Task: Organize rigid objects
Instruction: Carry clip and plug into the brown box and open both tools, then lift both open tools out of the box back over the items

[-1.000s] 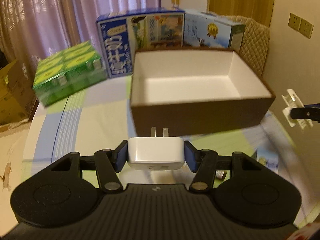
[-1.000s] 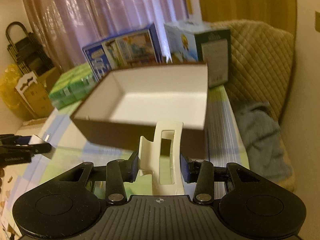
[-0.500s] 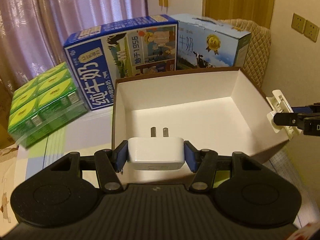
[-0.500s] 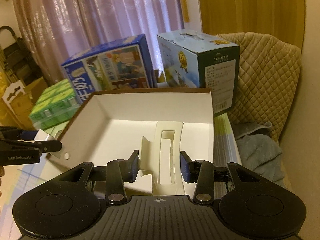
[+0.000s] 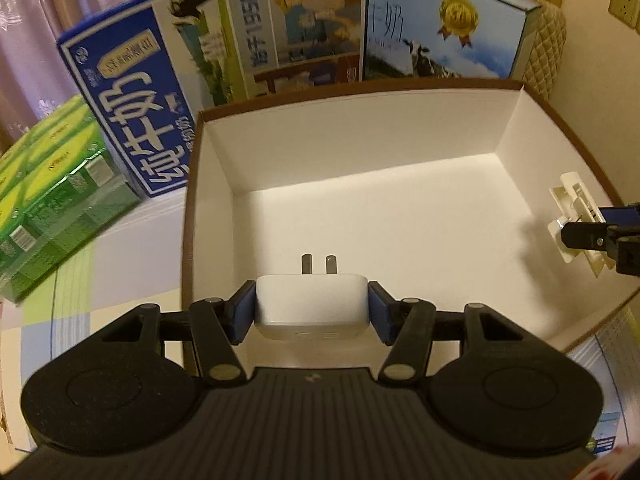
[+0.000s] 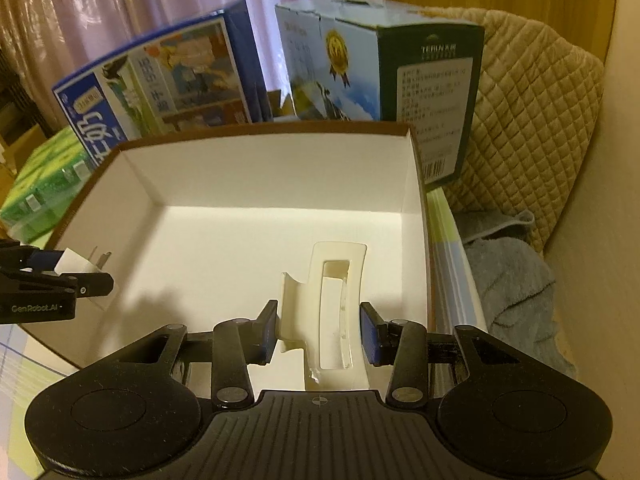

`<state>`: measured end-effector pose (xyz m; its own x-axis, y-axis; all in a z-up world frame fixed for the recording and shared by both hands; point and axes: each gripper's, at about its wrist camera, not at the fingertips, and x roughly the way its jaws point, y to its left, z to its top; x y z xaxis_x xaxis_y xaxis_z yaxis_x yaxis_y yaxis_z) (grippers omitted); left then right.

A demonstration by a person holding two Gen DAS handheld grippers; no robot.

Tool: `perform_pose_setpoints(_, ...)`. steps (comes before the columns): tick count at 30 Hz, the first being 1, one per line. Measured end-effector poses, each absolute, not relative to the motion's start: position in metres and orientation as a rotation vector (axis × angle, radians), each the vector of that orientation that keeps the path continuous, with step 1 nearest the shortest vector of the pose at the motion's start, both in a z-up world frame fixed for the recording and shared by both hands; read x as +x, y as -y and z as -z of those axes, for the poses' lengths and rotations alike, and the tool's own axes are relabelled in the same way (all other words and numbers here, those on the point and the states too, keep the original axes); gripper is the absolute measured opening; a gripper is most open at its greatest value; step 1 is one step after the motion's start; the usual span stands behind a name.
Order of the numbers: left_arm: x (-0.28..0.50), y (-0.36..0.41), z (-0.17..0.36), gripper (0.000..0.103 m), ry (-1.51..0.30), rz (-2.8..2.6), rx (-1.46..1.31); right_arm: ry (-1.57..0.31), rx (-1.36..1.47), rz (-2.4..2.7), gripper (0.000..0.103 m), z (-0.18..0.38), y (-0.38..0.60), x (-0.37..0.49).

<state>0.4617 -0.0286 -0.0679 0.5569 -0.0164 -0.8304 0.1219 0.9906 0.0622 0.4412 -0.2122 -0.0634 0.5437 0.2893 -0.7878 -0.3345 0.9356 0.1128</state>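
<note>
My left gripper (image 5: 312, 308) is shut on a white plug adapter (image 5: 311, 306), its two metal prongs pointing forward over the open brown box (image 5: 188, 216) with its white inside. In the right wrist view my right gripper (image 6: 318, 330) is shut on a cream plastic hair clip (image 6: 334, 312), held over the same box (image 6: 420, 184) near its right wall. Each gripper shows in the other's view: the right gripper (image 5: 584, 236) with the hair clip (image 5: 572, 200) at the box's right rim, the left gripper (image 6: 80, 276) with the adapter (image 6: 74, 260) at its left rim.
Behind the box stand a blue milk carton case (image 5: 216, 60) and a light-blue milk case (image 5: 444, 24). A green shrink-wrapped pack of cartons (image 5: 48, 200) lies to the left. A quilted beige chair (image 6: 532, 128) with a grey towel (image 6: 508, 292) is on the right.
Both grippers have moved forward and down, from in front of the box to over its white inside. Each still holds its object; neither opening has changed.
</note>
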Motion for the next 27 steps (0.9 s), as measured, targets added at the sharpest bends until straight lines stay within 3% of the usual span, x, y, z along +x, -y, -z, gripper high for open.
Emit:
perform_pose_setpoints(10, 0.481, 0.032, 0.083, 0.054, -0.992, 0.088, 0.137, -0.925, -0.085, -0.349, 0.038, 0.070, 0.206, 0.456)
perform_pose_setpoints(13, 0.483, 0.033, 0.079, 0.060, -0.959, 0.105, 0.144, -0.896, -0.074, -0.354, 0.039, 0.070, 0.205, 0.459)
perform_pose_setpoints(14, 0.483, 0.032, 0.077, 0.064, -0.952, 0.112, 0.142, -0.894, -0.079, -0.350, 0.045, 0.070, 0.204, 0.460)
perform_pose_setpoints(15, 0.483, 0.032, 0.075, 0.065, -0.944, 0.115, 0.144, -0.893, -0.084, -0.347, 0.057, 0.069, 0.203, 0.460)
perform_pose_setpoints(17, 0.484, 0.033, 0.073, 0.065, -0.941, 0.118, 0.154, -0.875, -0.082, -0.357, 0.067, 0.067, 0.203, 0.458)
perform_pose_setpoints(27, 0.475, 0.026, 0.064, 0.065, -0.931, 0.110, 0.146, -0.883, -0.032, -0.358, 0.067, 0.058, 0.208, 0.446)
